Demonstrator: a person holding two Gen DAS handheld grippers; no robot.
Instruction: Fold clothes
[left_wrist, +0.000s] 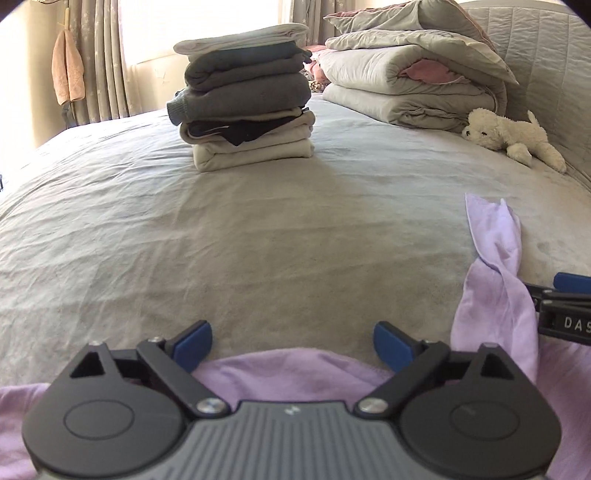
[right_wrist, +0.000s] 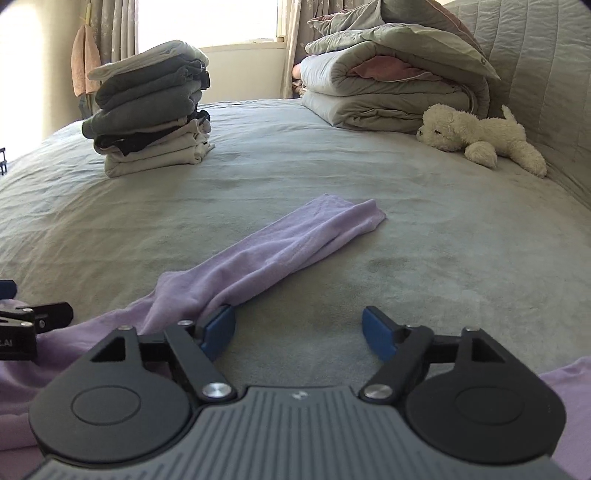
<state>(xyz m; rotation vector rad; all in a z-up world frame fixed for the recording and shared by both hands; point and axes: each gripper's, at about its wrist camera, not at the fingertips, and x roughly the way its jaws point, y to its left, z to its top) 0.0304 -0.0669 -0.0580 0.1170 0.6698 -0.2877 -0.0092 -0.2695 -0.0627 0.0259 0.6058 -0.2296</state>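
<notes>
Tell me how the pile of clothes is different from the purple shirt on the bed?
The stack of folded clothes is neat and tall, with grey, cream and dark pieces; the lilac garment is one colour. The stack is folded, while the lilac garment lies flat and unfolded, its sleeve stretched out. The stack sits far back near the window; the lilac garment lies close, by the open right gripper. Both rest on the grey bedspread.

I'm seeing the lilac garment lying flat on the bed, one twisted sleeve stretching toward one o'clock; the folded stack is sitting at eleven o'clock.
</notes>
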